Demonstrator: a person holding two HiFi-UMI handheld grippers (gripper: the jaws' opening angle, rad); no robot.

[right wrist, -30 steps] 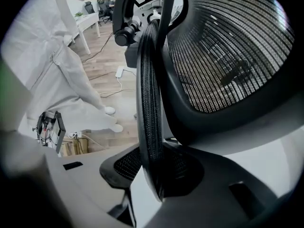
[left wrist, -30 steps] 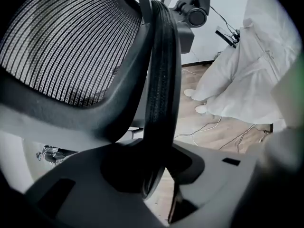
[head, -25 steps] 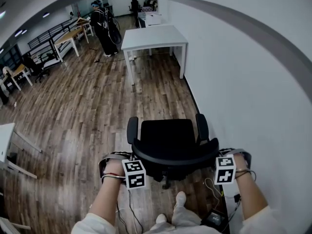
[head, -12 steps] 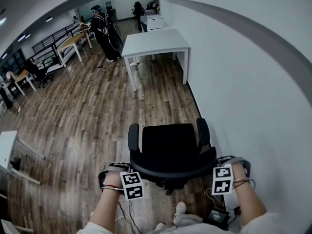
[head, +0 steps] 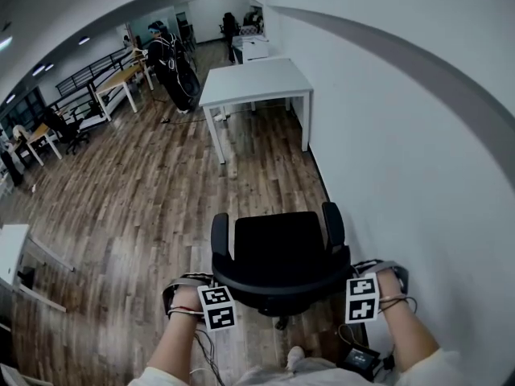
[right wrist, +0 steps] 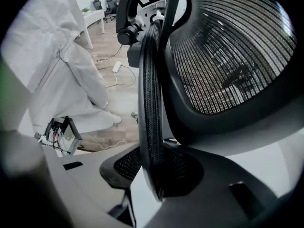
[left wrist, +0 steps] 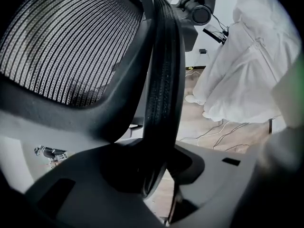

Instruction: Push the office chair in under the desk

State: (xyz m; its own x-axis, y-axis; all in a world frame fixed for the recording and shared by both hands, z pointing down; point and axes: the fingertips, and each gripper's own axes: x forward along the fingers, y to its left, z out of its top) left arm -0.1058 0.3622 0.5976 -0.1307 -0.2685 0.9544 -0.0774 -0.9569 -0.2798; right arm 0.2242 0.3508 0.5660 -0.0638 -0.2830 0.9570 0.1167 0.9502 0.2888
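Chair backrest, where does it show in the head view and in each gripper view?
Head view: backrest low centre, a curved black band.
Left gripper view: mesh upper left, rim running down the middle.
Right gripper view: mesh upper right, rim down the middle.
Shared landmark: the person's white clothing, at bottom edge, right, left respectively.

An open-plan office: a white desk (head: 256, 81) by the wall (head: 386, 95), more desks (head: 121, 77) in rows beyond, a black swivel chair (head: 278, 248), wood-plank floor (head: 145, 191), ceiling lights (head: 84, 40).
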